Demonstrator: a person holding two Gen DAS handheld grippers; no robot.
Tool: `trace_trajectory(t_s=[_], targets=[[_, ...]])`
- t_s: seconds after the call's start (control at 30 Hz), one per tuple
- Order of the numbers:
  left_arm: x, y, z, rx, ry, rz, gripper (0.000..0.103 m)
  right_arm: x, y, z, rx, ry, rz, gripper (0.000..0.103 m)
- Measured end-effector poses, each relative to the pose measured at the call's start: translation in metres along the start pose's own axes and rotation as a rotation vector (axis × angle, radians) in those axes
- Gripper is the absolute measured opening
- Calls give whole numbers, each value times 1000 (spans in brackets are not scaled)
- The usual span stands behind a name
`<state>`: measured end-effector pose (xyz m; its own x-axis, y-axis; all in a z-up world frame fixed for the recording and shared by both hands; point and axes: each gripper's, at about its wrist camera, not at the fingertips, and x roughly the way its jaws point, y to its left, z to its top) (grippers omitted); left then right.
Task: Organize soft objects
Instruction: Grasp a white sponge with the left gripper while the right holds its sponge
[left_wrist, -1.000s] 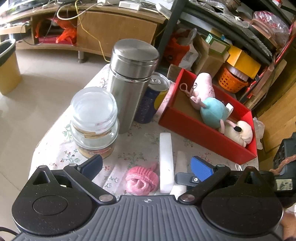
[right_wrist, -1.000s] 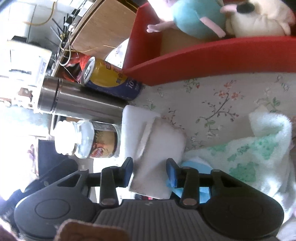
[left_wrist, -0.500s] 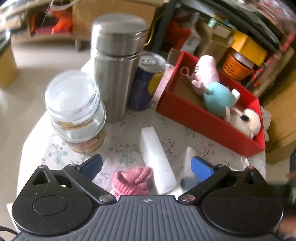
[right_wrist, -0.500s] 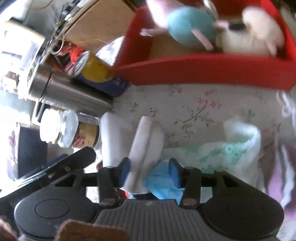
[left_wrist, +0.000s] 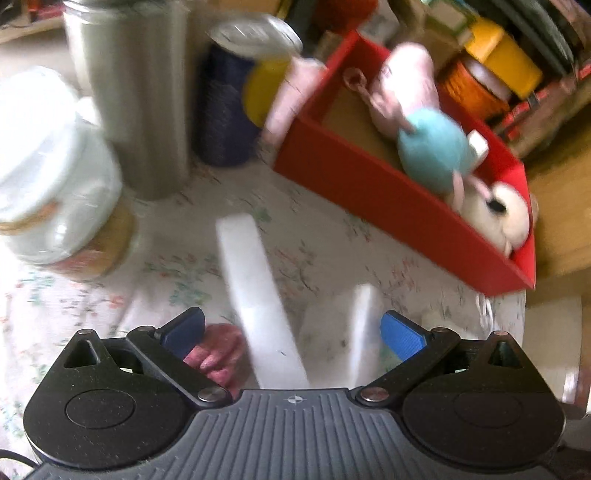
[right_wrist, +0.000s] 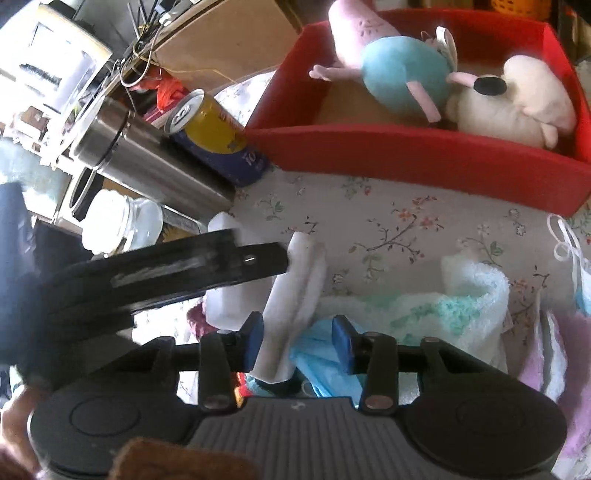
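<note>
The left gripper hung wide open over a white sponge on the table, holding nothing; the right gripper, half open, straddled a second sponge near the red box.

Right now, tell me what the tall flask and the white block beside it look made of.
Flask: brushed stainless steel by its look, with a satin grey sheen. White block: probably foam or sponge, matte and uniformly white, though the frame is too blurred to be sure.

Two close wrist views, shared red box
</note>
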<state>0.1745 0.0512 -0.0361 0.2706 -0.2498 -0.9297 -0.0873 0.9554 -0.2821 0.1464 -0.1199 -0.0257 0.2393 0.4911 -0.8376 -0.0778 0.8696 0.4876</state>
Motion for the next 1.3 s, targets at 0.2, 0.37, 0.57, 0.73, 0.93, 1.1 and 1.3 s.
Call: trace_trajectory(t_s=[0.2,0.37,0.57,0.73,0.93,1.1,1.3], targets=[[5,2,1,-4,12,-19,98,-4,-13,1,40,-10,-9,26],[-13,22,2,-44,-10,-78,79,-13,-23,5,117,-29,34,26],[-19,35,-3,-80,-18,-111,68,-12,-18,8,182,-79,44,26],[-27,48,2,-206,1,-327,48,-24,-11,10,168,-137,2,37],[-21,9,-7,-56,47,-255,58,-35,-25,0,170,-189,-130,38],[-15,20,-6,-129,48,-202,78,-37,-39,-7,209,-161,-103,38],[0,36,1,-309,64,-267,82,-27,-26,-15,139,-129,-114,38]])
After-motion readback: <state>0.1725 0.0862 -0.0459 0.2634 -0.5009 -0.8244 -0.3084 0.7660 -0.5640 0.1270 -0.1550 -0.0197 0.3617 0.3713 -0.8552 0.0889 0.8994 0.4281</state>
